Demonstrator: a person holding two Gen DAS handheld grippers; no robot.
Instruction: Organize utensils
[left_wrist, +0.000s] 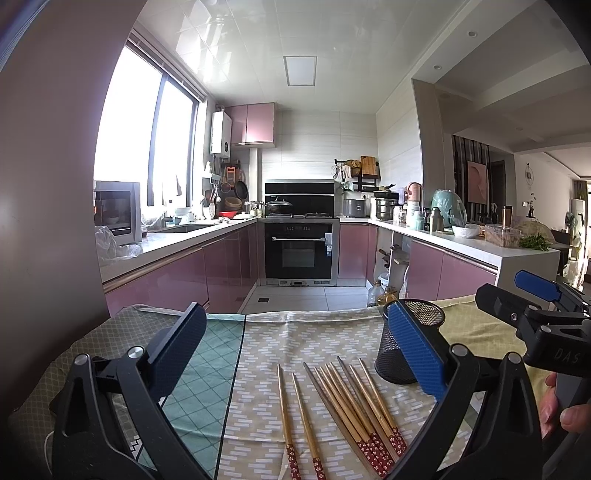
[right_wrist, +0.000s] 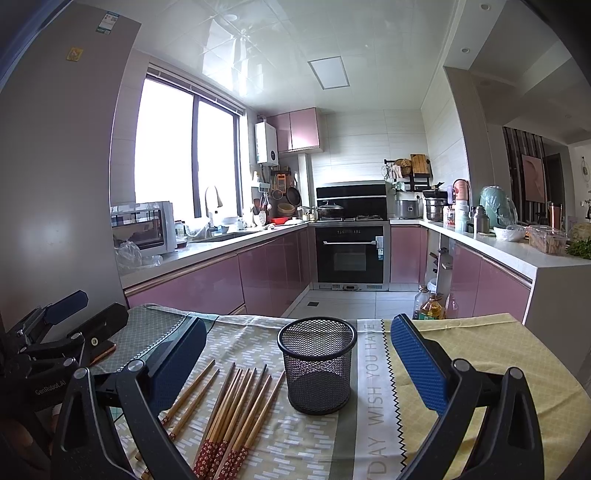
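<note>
Pink-fronted kitchen cabinets and a black oven (right_wrist: 352, 254) fill the background, and nearer the cameras a table is covered by a patterned cloth (right_wrist: 373, 398) with printed lettering. Both hand-held grippers hover low over this cloth, each empty. The left gripper (left_wrist: 295, 350) has its two fingers spread wide, holding nothing. Directly between and just ahead of its fingers lies a row of wooden chopsticks (left_wrist: 351, 406) with red flowered ends, flat on the cloth; two of them lie slightly apart on the left side of the bunch, the rest are packed close and fan outward away from the gripper. Just beyond its right finger stands a black mesh cup (left_wrist: 410, 339), upright, partly hidden behind that finger. Further to its right the other gripper shows at the edge, with a hand (left_wrist: 565, 406) on its grip. The right gripper (right_wrist: 297, 354) is likewise spread wide and grips nothing. The mesh cup (right_wrist: 317, 365) stands upright squarely between its fingers, a little ahead of them, and looks empty. The chopsticks (right_wrist: 236, 406) lie to the left of the cup, near that gripper's left finger, close to the cup's base but apart from it.
</note>
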